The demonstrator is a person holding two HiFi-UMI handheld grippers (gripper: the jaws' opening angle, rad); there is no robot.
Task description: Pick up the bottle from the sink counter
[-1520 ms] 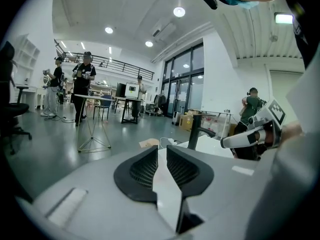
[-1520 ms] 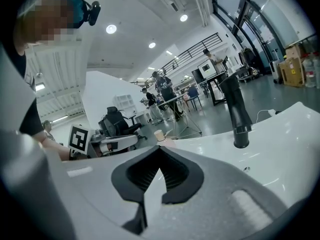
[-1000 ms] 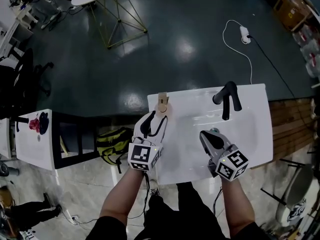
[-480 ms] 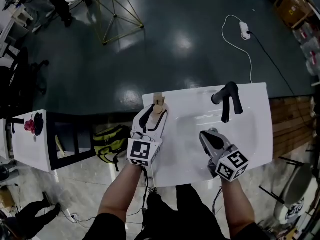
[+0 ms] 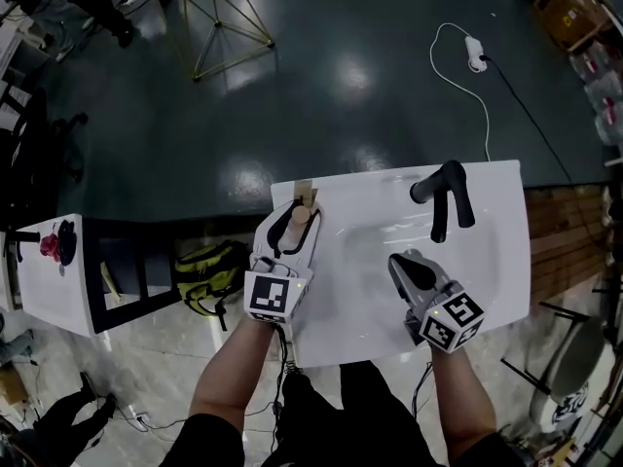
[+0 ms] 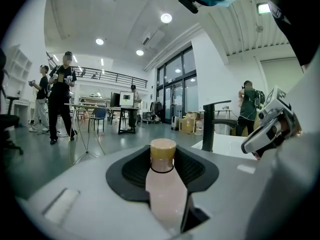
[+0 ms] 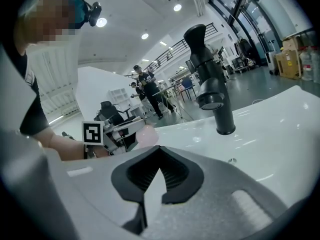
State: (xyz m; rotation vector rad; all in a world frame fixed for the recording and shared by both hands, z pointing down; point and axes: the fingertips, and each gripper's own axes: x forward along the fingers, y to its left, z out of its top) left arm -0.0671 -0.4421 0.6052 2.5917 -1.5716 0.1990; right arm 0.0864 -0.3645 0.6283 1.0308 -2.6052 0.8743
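A pale pink bottle [image 5: 300,215] with a tan cap stands at the far left corner of the white sink counter [image 5: 487,251]. My left gripper [image 5: 304,212] reaches level around it. In the left gripper view the bottle [image 6: 165,184] fills the gap, and the jaws have just been closing onto its body, so the left gripper [image 6: 162,151] is shut on it. My right gripper [image 5: 407,261] hovers over the basin, shut and empty. In the right gripper view that gripper [image 7: 159,151] points toward the black faucet [image 7: 210,79], with the bottle [image 7: 146,134] a pink blur at left.
The black faucet [image 5: 443,197] rises at the counter's far edge. On the floor to the left lies a yellow-green bag [image 5: 209,275] beside a white table [image 5: 49,270]. A white cable with a plug [image 5: 474,63] runs across the dark floor. People stand in the hall [image 6: 60,99].
The left gripper has slid forward along the counter, so the bottle that stood just ahead of its tips now sits between the fingers. The right gripper has sunk slightly.
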